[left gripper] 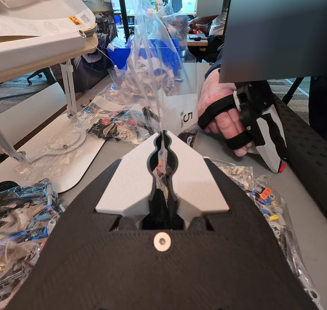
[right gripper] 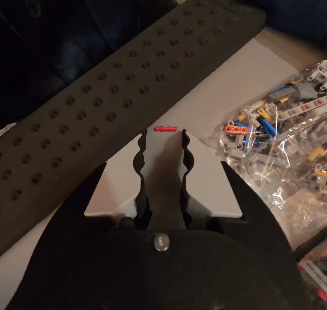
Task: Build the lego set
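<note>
Table [right gripper: 221, 75]: we see a pale grey top, littered with bags of parts.
Perforated board [right gripper: 123, 75]: black, dotted with rows of holes, lying along the table's edge beside our right gripper.
Stand [left gripper: 70, 96]: white, off to the left, with an open booklet [left gripper: 40, 24] resting on its shelf.
Clear bag [left gripper: 155, 68]: we hold it upright above the table; it is crumpled, with loose parts in its lower part.
Bag of mixed pieces [right gripper: 276, 137]: grey, blue, yellow and orange parts, lying to the right of our right gripper.
Left gripper [left gripper: 162, 133]: clenched on the clear bag, plastic pinched between the tips.
Right gripper [right gripper: 164, 131]: released, jaws spread, tips low over the table.
Hand [left gripper: 221, 110]: ours, strapped into the right gripper's handle.
Red pin [right gripper: 166, 128]: lying crosswise on the table just ahead of the spread tips, touching neither that we can see.
</note>
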`<state>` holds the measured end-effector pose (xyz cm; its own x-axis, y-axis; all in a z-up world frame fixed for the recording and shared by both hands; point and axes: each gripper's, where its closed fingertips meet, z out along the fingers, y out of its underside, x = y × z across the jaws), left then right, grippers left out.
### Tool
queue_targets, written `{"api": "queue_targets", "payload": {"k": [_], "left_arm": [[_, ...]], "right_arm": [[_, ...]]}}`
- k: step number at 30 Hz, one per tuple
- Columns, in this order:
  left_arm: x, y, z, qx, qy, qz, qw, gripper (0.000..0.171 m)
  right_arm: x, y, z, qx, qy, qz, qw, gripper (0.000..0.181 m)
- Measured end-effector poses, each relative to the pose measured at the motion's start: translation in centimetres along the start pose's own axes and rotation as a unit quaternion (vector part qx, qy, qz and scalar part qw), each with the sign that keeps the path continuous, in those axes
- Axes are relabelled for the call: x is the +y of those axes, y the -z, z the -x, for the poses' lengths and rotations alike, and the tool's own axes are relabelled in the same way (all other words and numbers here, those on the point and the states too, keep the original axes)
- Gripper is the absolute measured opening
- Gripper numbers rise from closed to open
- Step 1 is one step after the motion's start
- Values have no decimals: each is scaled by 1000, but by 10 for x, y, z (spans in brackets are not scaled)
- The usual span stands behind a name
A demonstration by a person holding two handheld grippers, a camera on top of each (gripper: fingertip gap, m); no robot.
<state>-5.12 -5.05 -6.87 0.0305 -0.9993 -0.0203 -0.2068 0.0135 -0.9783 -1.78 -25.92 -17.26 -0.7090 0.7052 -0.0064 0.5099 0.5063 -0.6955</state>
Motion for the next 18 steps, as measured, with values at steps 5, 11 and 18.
{"api": "queue_targets", "payload": {"k": [5,11,18], "left_arm": [[0,0,0,0,-2,2,1000,1],[0,-1,-1,1,-4,4,1000,1],[0,0,0,-2,-6,6,1000,1]], "right_arm": [[-1,-1,0,1,4,6,1000,41],[-7,-9,-3,-3,-35,-3,999,45],[-5,-1,-25,45,-83,9,996,46]]}}
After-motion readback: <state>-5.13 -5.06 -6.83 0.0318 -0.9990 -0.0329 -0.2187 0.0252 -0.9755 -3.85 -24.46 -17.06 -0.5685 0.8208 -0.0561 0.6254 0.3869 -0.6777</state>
